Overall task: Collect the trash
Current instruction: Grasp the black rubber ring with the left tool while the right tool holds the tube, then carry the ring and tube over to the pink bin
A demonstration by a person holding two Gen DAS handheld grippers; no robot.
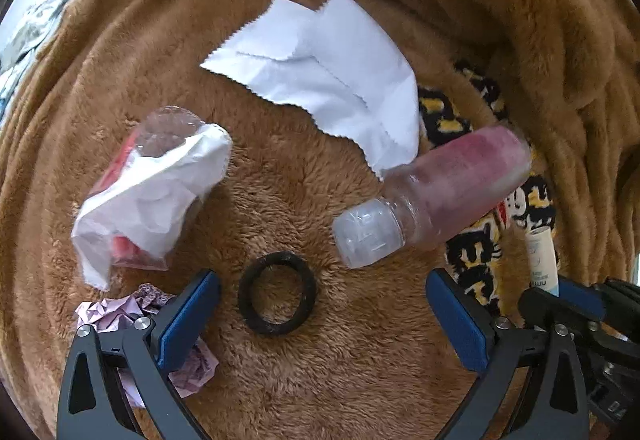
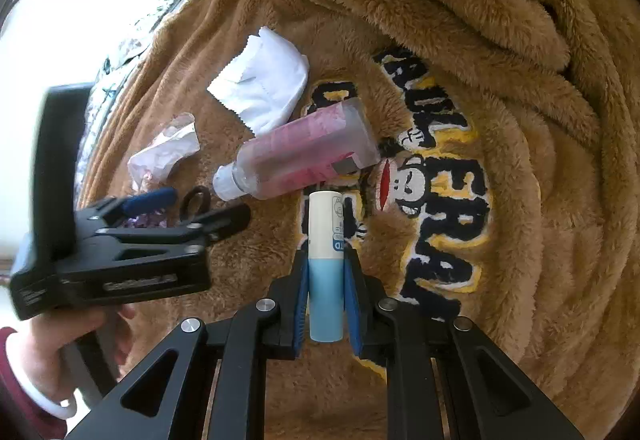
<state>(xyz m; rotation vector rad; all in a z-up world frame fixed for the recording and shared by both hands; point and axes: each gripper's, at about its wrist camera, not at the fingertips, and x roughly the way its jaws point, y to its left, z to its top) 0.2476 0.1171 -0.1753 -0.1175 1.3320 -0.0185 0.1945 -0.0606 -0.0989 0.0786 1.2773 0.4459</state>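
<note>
While the right gripper (image 2: 325,304) is clamped on a white-and-blue tube (image 2: 325,260), its pads pressing the blue lower half and the white end sticking out past the fingertips, the left gripper (image 1: 322,304) hangs with its jaws wide apart above the brown blanket (image 1: 300,360). A black ring (image 1: 277,294) lies on the fleece just ahead of the gap between the left fingers, touching neither. A pink crumpled paper (image 1: 120,314) sits partly under the left finger. A bottle (image 1: 432,196) of pink liquid lies tilted ahead to the right, its cap toward the gripper. A plastic wrapper (image 1: 154,188) lies ahead to the left, and white paper (image 1: 320,80) farther off.
</note>
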